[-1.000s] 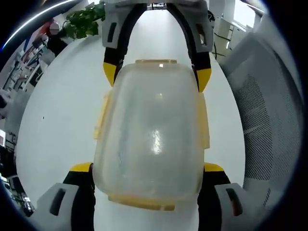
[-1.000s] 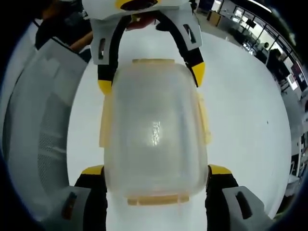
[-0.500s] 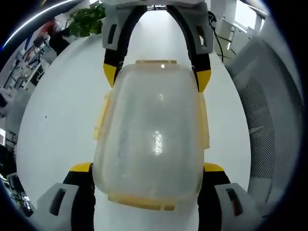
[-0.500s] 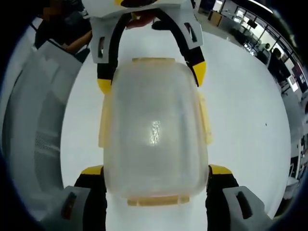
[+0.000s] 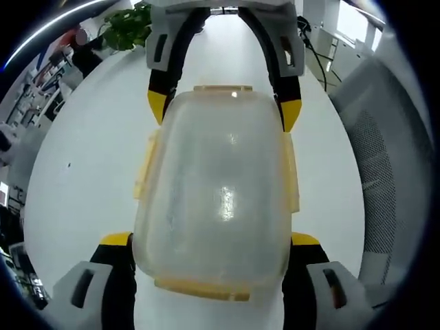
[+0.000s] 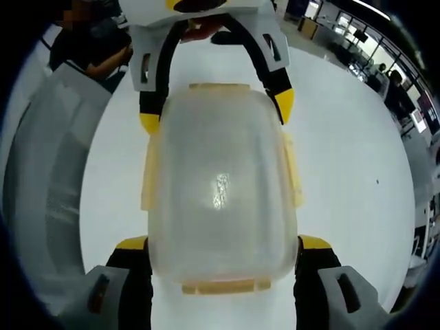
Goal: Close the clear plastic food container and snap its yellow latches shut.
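Observation:
A clear plastic food container (image 5: pixel 216 192) with its lid on is held over the white table (image 5: pixel 89 158), and it also appears in the right gripper view (image 6: pixel 220 185). Yellow latches (image 5: pixel 291 172) line its sides and ends; whether they are snapped down I cannot tell. My left gripper (image 5: pixel 211 240) clasps the near end in the left gripper view, yellow-tipped jaws against both sides. My right gripper (image 5: pixel 223 108) clasps the far end. In the right gripper view the right gripper (image 6: pixel 223 242) is at the bottom and the left gripper (image 6: pixel 213 113) at the top.
A grey mesh chair (image 5: pixel 388 185) stands beside the table, seen again in the right gripper view (image 6: pixel 41 179). A green plant (image 5: pixel 127 31) sits beyond the table's far edge. A person (image 6: pixel 93 48) is behind the left gripper. Desks and people fill the background (image 6: pixel 385 75).
The surroundings have drifted slightly in both views, so the cameras turned a little. The container stays fixed between both pairs of jaws.

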Demonstrator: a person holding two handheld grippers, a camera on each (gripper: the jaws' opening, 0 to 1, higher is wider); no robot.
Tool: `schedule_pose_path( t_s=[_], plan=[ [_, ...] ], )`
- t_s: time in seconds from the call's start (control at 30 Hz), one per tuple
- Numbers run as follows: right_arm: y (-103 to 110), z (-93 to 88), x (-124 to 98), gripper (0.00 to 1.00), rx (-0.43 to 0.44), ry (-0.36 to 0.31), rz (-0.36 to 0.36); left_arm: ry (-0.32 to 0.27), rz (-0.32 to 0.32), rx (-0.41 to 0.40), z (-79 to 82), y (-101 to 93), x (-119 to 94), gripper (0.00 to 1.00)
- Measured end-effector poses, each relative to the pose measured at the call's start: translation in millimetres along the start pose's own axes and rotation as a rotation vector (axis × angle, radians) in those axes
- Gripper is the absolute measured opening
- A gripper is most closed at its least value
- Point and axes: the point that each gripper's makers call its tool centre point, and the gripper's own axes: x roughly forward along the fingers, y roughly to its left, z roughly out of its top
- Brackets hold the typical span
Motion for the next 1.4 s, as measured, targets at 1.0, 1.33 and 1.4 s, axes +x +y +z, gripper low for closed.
schedule_pose_path(
  t_s=[1.0, 1.33, 1.4],
  plan=[
    [-3, 3.2, -13, 0.89, 0.069, -0.085, -0.096, -0.042, 0.067, -0.037, -1.0, 4.1, -13, 0.94],
    [6, 0.1, -28, 0.88, 0.19, -0.167, -0.202, -0.151, 0.171, -0.131, 7.0, -1.2, -28, 0.93],
    [7, 2.1, -33, 0.88, 0.209, -0.195, -0.231, -0.169, 0.185, -0.153, 7.7, -1.7, -34, 0.93]
  ],
)
